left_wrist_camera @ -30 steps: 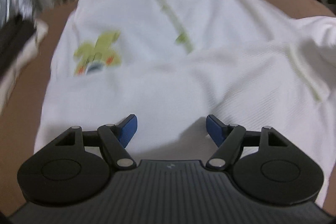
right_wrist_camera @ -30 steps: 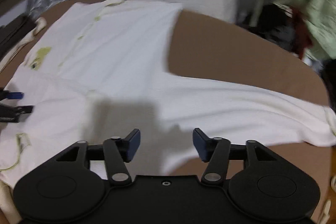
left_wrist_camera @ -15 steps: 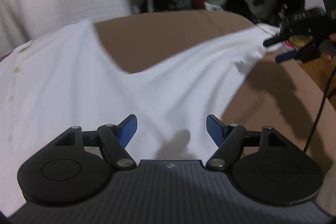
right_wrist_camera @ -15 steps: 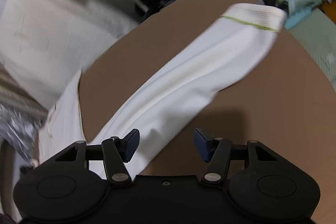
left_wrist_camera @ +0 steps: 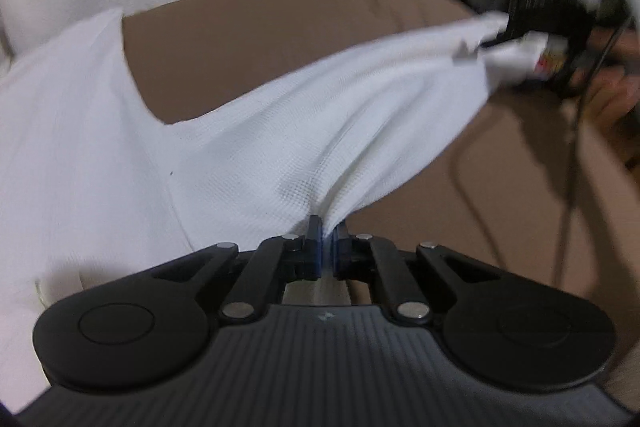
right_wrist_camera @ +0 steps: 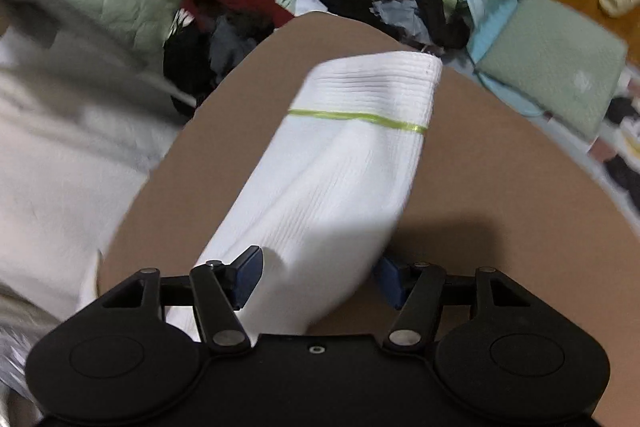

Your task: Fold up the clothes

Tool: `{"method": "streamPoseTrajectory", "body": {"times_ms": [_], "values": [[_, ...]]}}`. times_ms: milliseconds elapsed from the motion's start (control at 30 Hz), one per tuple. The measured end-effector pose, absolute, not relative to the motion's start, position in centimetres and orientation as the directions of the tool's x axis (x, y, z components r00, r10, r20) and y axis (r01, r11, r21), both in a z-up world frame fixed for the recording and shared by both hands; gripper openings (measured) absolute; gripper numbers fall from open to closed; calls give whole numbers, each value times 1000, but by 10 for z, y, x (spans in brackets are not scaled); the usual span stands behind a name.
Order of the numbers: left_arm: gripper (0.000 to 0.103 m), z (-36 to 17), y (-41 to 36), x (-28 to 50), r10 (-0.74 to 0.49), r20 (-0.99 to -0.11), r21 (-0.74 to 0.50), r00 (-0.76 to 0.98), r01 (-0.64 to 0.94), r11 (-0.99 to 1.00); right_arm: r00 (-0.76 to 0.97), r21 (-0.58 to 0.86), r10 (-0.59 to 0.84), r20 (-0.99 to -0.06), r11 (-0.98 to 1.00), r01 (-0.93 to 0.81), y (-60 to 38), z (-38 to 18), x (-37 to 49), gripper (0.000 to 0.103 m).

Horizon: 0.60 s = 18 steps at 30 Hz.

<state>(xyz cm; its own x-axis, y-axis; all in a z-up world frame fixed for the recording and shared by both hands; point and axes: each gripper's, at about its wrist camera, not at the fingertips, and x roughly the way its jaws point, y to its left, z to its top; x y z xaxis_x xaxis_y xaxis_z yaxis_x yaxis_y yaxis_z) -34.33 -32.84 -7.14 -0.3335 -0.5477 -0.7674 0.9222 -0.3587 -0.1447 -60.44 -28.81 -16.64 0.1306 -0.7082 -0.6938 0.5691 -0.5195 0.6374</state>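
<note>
the left tool [left_wrist_camera: 327,247] is clamped on a bunched pinch of the white shirt [left_wrist_camera: 100,155] near the sleeve [right_wrist_camera: 340,163] base, anchoring it on the brown desk [left_wrist_camera: 280,39], while the right tool [right_wrist_camera: 316,275] stands wide astride the sleeve, positioned to grip it for folding

No readable text, labels, brands or numbers anywhere

Left gripper [left_wrist_camera: 327,245]: matte black ribbed body, 2 blue-padded fingers [left_wrist_camera: 314,247], silver pivot screws. Right gripper [right_wrist_camera: 318,277]: same build.
</note>
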Motion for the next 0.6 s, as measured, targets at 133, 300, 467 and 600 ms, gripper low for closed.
{"method": "streamPoseTrajectory", "body": {"times_ms": [133, 300, 467, 600], "values": [[3, -78, -312, -331, -500, -763, -234, -410, 896, -377, 23, 634, -775, -632, -499, 590, -281, -162, -608, 54], [10, -71, -302, -316, -506, -757, -242, -413, 897, -370, -94, 634, -829, -552, -490, 599, -275, -158, -614, 4], [62, -57, -296, -294, -538, -745, -248, -394, 912, -326, -133, 580, -853, -505, -449, 680, -277, -131, -602, 4], [62, -46, -292, -276, -563, -735, -253, -378, 923, -290, -46, 542, -893, -447, -311, 781, -278, -105, -567, 4]]}}
